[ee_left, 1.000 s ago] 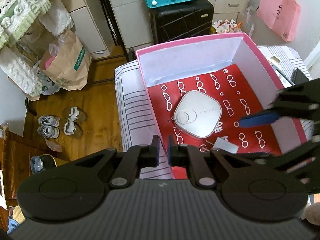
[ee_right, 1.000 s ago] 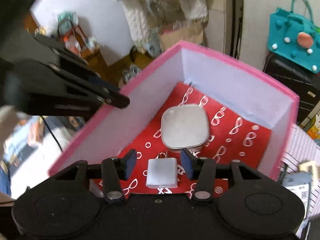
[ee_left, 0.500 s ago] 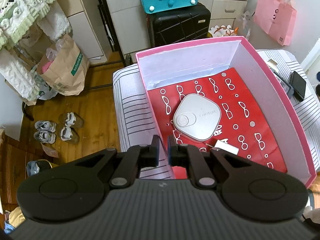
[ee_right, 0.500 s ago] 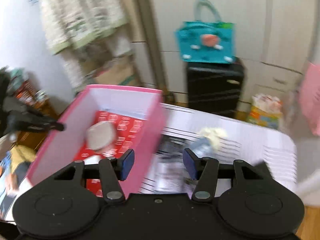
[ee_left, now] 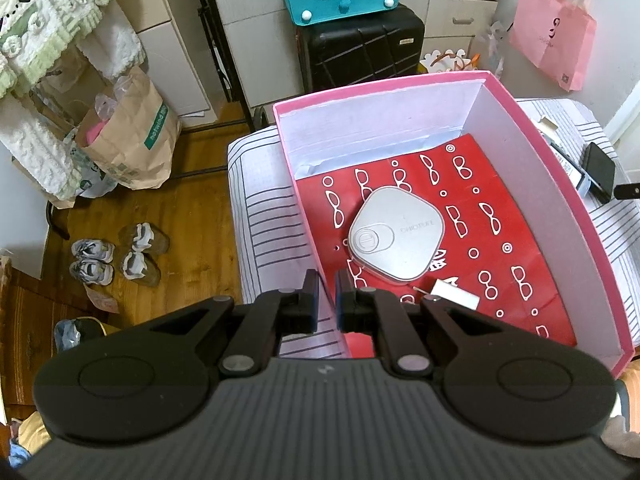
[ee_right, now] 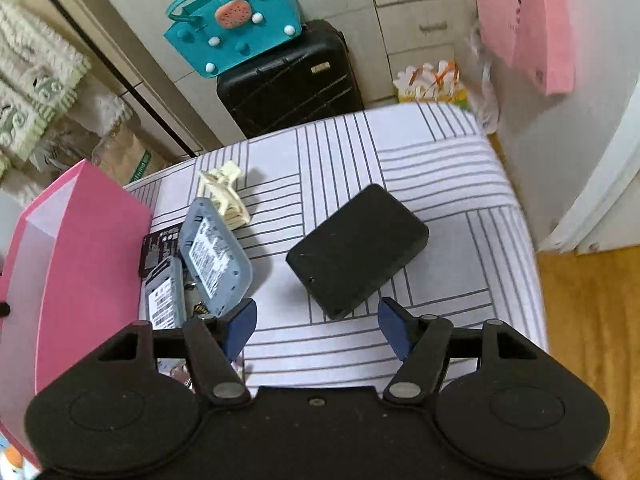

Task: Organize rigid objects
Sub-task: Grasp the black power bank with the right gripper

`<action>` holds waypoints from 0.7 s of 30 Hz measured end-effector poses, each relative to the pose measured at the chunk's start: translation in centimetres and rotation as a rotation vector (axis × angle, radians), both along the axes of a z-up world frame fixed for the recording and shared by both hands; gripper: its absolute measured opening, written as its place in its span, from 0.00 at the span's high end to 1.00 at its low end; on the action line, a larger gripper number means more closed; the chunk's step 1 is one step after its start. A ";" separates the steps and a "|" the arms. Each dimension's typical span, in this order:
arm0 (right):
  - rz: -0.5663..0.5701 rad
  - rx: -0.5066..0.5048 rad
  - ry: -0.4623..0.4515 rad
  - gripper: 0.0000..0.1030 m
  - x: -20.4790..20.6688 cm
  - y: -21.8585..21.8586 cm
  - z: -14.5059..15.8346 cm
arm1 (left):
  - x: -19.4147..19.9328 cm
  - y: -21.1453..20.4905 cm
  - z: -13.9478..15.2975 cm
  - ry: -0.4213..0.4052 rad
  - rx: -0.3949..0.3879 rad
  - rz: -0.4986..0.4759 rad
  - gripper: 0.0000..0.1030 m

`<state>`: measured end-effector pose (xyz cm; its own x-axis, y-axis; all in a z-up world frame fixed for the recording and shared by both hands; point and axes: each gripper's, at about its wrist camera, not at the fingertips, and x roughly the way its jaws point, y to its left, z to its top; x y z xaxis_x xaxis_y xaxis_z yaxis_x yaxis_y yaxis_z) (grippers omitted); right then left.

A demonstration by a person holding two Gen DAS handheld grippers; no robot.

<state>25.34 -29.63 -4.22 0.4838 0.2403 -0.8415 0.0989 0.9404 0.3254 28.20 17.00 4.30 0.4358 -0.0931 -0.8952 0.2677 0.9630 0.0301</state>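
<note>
While my left tool (ee_left: 328, 304) pinches the near wall of the pink box (ee_left: 560, 184), its two pads are squeezed tight on that thin wall, one outside and one inside. The box sits on a table (ee_right: 420, 152) with a white cloth that has gray stripes.

Inside the box the floor is red with little white glasses drawn all over it. A silver case (ee_left: 396, 238) with round corners lies flat in the middle. It has a round button on top and faint letters beside it, but I cannot read them. Just in front of the case lies a small white plug (ee_left: 452, 298), touching nothing else.

My right tool (ee_right: 318, 330) is out over the table, beside the box. Its jaws are wide and opening more, and nothing is between them. A black block (ee_right: 356, 250) lies flat on the cloth just past the blue pads.

Left of the block are two gray-blue packs (ee_right: 214, 254) with white labels. The print on the labels is too small for me to read. One pack leans on the other, and a dark card (ee_right: 158, 246) lies under them, next to the box wall. A cream hair clip (ee_right: 224, 194) sits just behind them.

On the floor stands a brown paper bag (ee_left: 132, 144) with a green strip that seems to say "nothwind".
</note>
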 end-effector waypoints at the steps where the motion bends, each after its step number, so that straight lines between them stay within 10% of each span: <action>1: -0.005 0.013 0.007 0.30 0.4 -0.2 -0.4 | 0.0 -0.1 0.0 0.000 0.003 0.001 0.93; 11: -0.075 0.123 0.025 0.10 5.2 -2.4 -2.9 | 0.3 -0.2 -0.4 0.023 0.017 0.024 0.93; 21: 0.039 -0.237 -0.070 0.10 7.7 1.5 -3.3 | 0.8 -0.5 -0.6 0.034 0.042 0.043 0.93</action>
<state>33.08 -28.15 -7.55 0.5373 0.0597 -0.8413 0.0459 0.9939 0.0998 28.97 16.51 3.73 0.4081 -0.0371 -0.9122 0.2272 0.9719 0.0621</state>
